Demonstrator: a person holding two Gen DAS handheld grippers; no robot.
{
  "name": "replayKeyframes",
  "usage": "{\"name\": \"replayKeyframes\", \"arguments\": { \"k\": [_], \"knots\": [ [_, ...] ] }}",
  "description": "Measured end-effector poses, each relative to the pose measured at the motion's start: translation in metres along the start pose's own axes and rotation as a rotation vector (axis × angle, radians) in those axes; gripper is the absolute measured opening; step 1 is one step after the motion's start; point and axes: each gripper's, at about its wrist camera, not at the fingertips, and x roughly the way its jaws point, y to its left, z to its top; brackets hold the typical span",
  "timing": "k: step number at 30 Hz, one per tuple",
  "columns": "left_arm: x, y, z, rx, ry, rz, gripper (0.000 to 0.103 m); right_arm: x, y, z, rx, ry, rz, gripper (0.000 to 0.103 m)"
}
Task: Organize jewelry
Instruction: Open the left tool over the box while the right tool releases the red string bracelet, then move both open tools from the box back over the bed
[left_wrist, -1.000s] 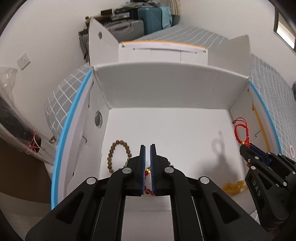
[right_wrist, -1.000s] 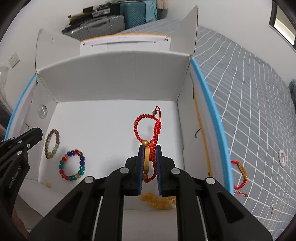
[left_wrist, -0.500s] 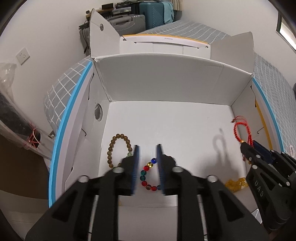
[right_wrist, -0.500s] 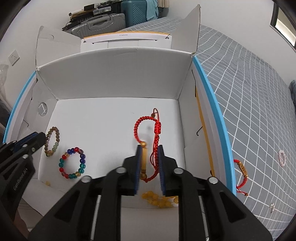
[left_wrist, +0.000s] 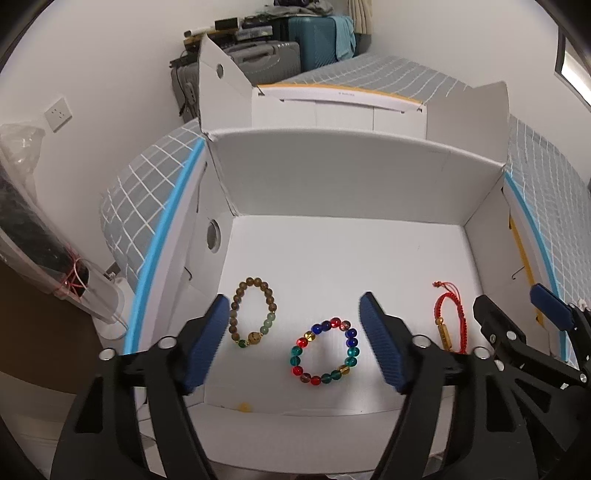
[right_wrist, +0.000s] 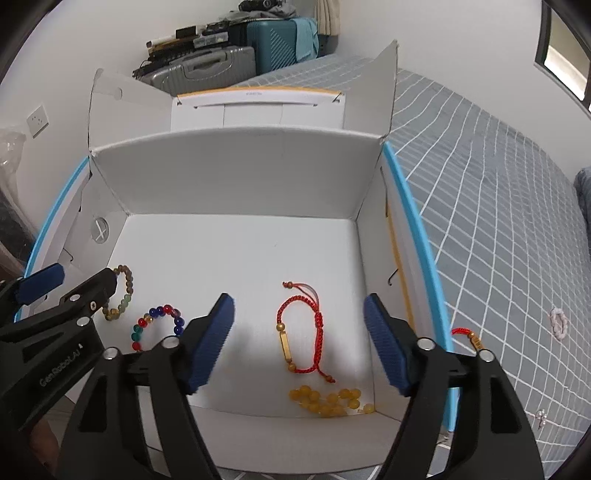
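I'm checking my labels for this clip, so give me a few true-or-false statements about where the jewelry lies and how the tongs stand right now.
1. Both the left tongs and the right tongs are open and hold nothing. True.
2. The multicolored bead bracelet hangs from the left tongs. False: it lies flat on the floor of the white box.
3. The red cord bracelet lies inside the box. True.
4. The yellow beads lie on the bed outside the box. False: they sit in the box's near right corner.
5. The brown bead bracelet lies to the right of the red cord bracelet. False: it is the leftmost piece.
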Motion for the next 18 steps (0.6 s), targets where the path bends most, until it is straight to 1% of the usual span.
{"name": "replayKeyframes", "arguments": {
  "k": [5, 7, 9, 14, 18],
  "knots": [
    [-0.016, 0.003, 0.003, -0.008, -0.035, 0.005, 0.086, -0.018, -0.006, 0.001, 0.013, -0.039, -0.010, 0.087],
    [-0.022, 0.003, 0.003, -0.014, -0.046, 0.003, 0.090, -0.027, -0.010, 0.001, 0.022, -0.056, -0.015, 0.089],
    [-0.030, 0.002, 0.003, -0.010, -0.058, 0.002, 0.092, -0.036, -0.015, 0.000, 0.033, -0.071, -0.019, 0.092],
    [-0.049, -0.007, 0.001, 0.004, -0.086, -0.015, 0.096, -0.058, -0.030, -0.006, 0.047, -0.103, -0.042, 0.095],
    [-0.061, -0.022, -0.002, 0.022, -0.098, -0.038, 0.097, -0.081, -0.055, -0.014, 0.076, -0.132, -0.071, 0.095]
  ]
}}
